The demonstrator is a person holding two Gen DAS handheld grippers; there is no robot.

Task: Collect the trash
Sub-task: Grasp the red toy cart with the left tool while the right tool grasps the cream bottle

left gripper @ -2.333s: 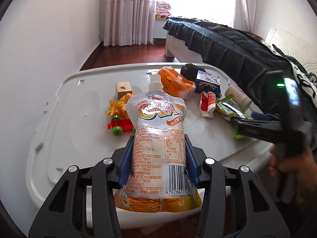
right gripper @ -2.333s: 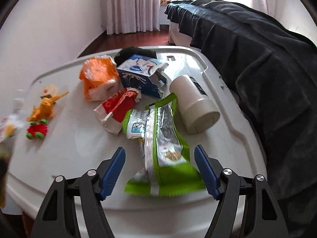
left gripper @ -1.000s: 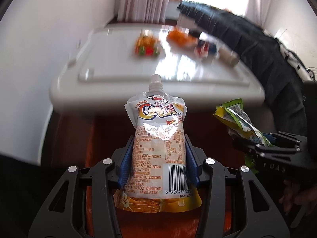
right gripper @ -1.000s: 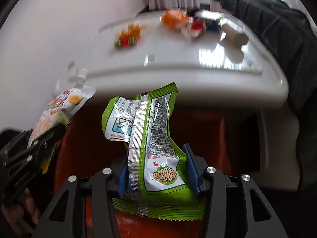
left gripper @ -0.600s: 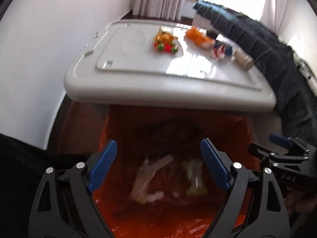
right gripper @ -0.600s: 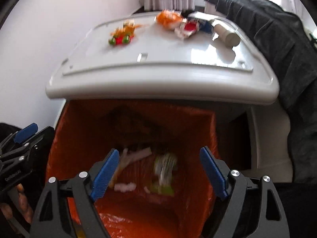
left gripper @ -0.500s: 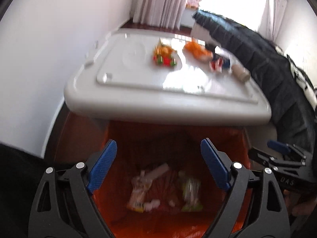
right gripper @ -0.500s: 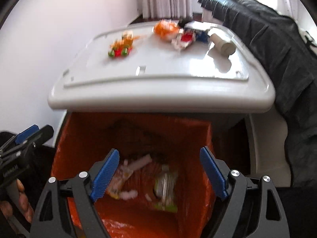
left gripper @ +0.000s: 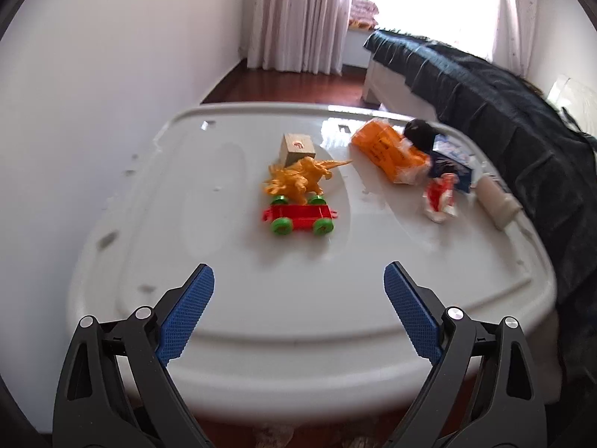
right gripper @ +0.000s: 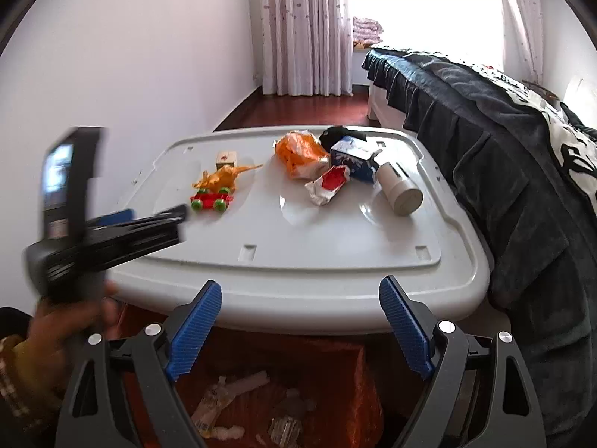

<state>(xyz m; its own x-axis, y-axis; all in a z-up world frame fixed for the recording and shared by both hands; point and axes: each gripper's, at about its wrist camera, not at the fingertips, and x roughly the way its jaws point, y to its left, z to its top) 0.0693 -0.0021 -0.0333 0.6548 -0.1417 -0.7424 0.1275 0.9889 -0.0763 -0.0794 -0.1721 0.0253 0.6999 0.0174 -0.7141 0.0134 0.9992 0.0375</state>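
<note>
Both grippers are open and empty. My left gripper (left gripper: 298, 298) hovers over the near part of the white lid (left gripper: 231, 268); it also shows blurred in the right wrist view (right gripper: 156, 216). My right gripper (right gripper: 300, 317) hangs over the orange-lined bin (right gripper: 367, 384), which holds dropped wrappers (right gripper: 220, 395). On the lid lie an orange wrapper (left gripper: 391, 149), a red-and-white wrapper (left gripper: 440, 198), a blue-and-white carton (right gripper: 354, 156) and a beige cylinder (right gripper: 399, 188).
A toy dinosaur (left gripper: 302, 179), a red toy cart with green wheels (left gripper: 298, 218) and a wooden block (left gripper: 296, 147) sit mid-lid. A black object (left gripper: 419, 132) lies at the back. A dark-covered bed (right gripper: 503, 156) runs along the right. A white wall (left gripper: 93, 93) is at the left.
Both grippers opened and dropped the drink pouch and the green wrapper into the bin, then rose. The left one has moved forward over the lid.
</note>
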